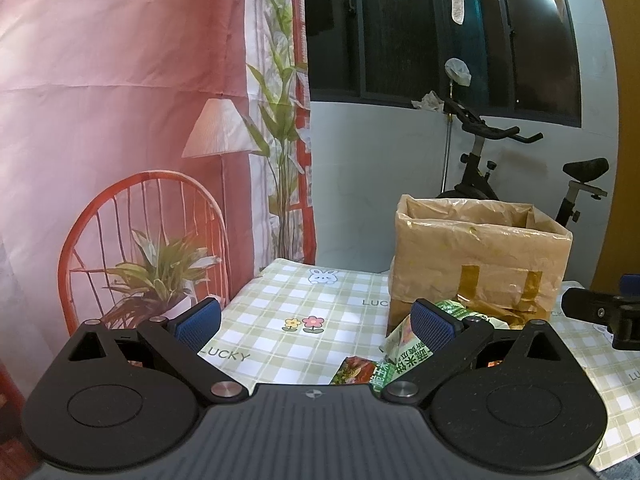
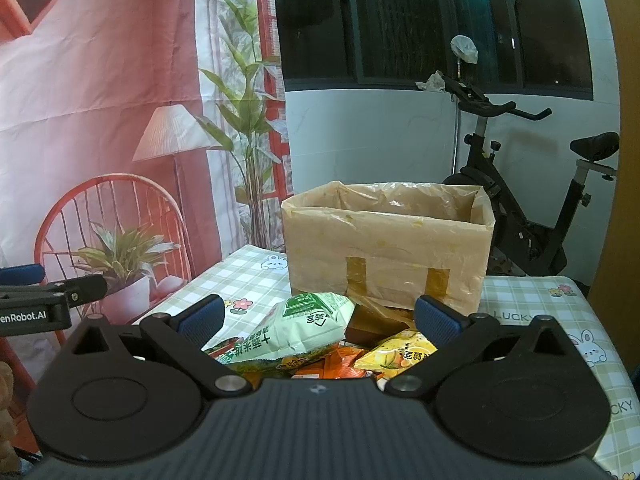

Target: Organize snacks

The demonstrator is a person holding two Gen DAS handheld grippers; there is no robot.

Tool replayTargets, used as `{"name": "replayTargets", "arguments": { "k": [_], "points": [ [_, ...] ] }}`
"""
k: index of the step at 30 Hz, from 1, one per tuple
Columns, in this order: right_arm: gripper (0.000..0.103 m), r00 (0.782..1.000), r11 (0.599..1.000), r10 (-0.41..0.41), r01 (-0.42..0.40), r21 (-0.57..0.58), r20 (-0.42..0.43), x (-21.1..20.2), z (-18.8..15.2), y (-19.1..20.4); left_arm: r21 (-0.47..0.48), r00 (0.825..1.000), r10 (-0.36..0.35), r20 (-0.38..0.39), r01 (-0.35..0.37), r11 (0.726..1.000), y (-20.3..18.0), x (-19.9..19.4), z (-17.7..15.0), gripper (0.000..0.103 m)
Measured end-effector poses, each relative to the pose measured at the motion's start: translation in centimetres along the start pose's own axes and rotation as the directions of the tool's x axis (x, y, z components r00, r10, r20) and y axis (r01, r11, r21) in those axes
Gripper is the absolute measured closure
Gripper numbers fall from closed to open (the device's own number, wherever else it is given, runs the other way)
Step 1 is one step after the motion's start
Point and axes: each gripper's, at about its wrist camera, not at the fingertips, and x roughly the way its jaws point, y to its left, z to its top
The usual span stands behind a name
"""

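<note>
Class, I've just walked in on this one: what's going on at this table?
A person is sorting snacks with two hand-held tongs. Both the left tongs and the right tongs are open and hold nothing. A pile of packets, with a green snack bag on top and a yellow packet beside it, lies before the open cardboard box on the checked tablecloth.

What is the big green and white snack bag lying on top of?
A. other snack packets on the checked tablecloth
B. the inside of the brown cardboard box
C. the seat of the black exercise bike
A: in the right wrist view the green and white snack bag rests over the yellow snack packet and orange ones, in front of the brown cardboard box.
</note>
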Motion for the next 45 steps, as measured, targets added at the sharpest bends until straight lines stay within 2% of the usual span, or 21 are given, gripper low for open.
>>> {"name": "replayTargets", "arguments": {
  "k": [24, 30, 34, 41, 43, 45],
  "points": [
    [0.0, 1.0, 1.0, 0.005, -0.005, 0.008, -0.005, 0.1, -0.4, 0.0, -0.008, 1.0, 0.002, -0.023, -0.002, 1.0, 0.0, 0.3, -0.2, 0.001],
    [0.0, 0.999, 0.999, 0.032, -0.032, -0.009, 0.001, 1.2, 0.4, -1.1, -0.01, 0.998, -0.007, -0.068, 0.007, 1.0, 0.5, 3.2, 0.2, 0.001],
    [0.0, 1.0, 1.0, -0.003, 0.003, -0.022, -0.011, 2.7, 0.5, -2.9, -0.025, 0.994, -0.023, -0.108, 0.021, 0.999, 0.8, 6.0, 0.0, 0.001],
    [0.0, 0.995, 0.997, -0.066, 0.068, 0.026, -0.073, 5.3, -1.2, -6.8, -0.095, 0.975, -0.081, -0.207, 0.062, 0.994, 1.4, 10.8, -1.9, 0.001],
    [0.0, 0.992, 0.995, -0.088, 0.091, 0.036, -0.086, 5.9, -1.9, -7.6, -0.133, 0.963, -0.102, -0.248, 0.07, 0.989, 1.6, 11.9, -2.8, 0.002],
    [0.0, 0.989, 0.993, -0.102, 0.107, 0.048, -0.107, 6.6, -2.7, -8.2, -0.174, 0.947, -0.121, -0.296, 0.071, 0.982, 1.8, 12.9, -4.1, 0.006]
  ]
}}
